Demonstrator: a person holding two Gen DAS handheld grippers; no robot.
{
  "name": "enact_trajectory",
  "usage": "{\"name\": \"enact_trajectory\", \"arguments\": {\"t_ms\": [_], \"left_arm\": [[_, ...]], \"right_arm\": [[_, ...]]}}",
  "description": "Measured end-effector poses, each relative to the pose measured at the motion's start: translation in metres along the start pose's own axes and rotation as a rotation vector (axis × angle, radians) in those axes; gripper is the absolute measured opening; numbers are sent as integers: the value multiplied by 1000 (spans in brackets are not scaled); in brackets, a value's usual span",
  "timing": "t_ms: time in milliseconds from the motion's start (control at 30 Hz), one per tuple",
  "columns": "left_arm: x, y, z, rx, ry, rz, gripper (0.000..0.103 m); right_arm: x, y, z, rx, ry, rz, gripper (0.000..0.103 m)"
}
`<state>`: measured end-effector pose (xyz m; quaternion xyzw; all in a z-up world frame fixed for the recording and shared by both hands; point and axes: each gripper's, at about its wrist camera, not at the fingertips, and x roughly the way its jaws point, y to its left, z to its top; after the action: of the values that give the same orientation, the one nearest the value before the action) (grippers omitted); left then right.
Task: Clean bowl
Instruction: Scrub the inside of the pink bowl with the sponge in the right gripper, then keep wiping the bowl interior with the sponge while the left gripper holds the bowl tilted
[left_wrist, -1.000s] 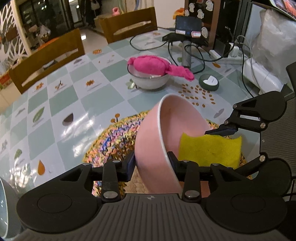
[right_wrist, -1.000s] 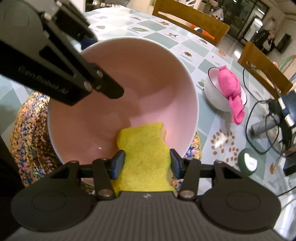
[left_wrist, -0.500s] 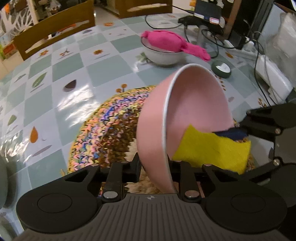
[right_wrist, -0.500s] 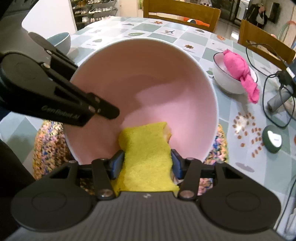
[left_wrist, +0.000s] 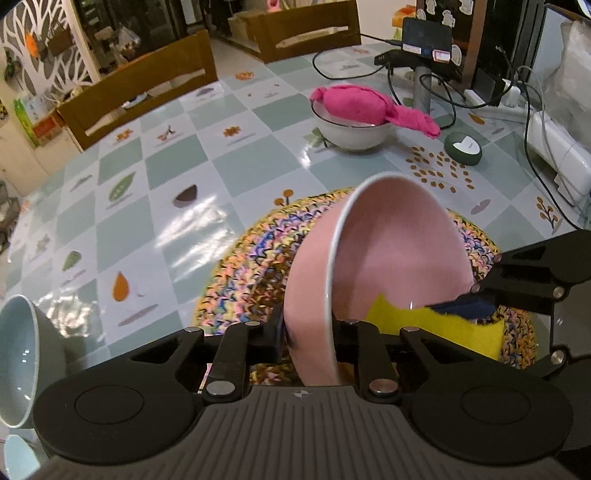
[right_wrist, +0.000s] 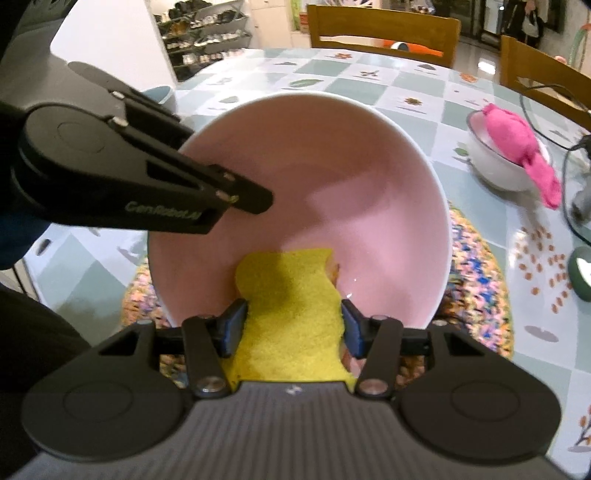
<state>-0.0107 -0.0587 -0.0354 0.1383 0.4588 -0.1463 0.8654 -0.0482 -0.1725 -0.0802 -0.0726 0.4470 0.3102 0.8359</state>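
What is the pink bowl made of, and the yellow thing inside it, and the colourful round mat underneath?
The pink bowl looks like glazed ceramic: smooth, with small shiny glints and a thin white rim. It could be hard plastic. The yellow thing looks like a soft sponge: grainy, fuzzy surface that dents between the pads. The colourful mat looks like braided yarn or fabric, with a ropey, woven texture.

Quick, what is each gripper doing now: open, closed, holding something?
Left gripper: closed on the rim of the pink bowl.
Right gripper: closed on the yellow sponge, inside the bowl.
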Motion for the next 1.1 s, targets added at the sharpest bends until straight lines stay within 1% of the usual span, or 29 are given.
{"name": "enact_trajectory", "arguments": {"t_ms": [167, 300, 600, 767, 900, 1100], "left_arm": [[0, 3, -2, 10, 2, 16, 19], [1, 0, -4, 46, -7, 32, 18], [0, -9, -8, 128, -35, 65, 18], [-1, -10, -8, 150, -44, 68, 18], [-2, -14, -9, 188, -59, 78, 18], [-3, -17, -10, 230, -69, 83, 19]], "right_arm": [[3, 9, 2, -21, 14, -3, 54], [6, 9, 1, -33, 33, -20, 54], [10, 18, -1, -151, 67, -113, 54], [11, 20, 0, -211, 75, -179, 54], [12, 23, 0, -280, 68, -241, 54], [11, 26, -1, -385, 29, -342, 54]]}}
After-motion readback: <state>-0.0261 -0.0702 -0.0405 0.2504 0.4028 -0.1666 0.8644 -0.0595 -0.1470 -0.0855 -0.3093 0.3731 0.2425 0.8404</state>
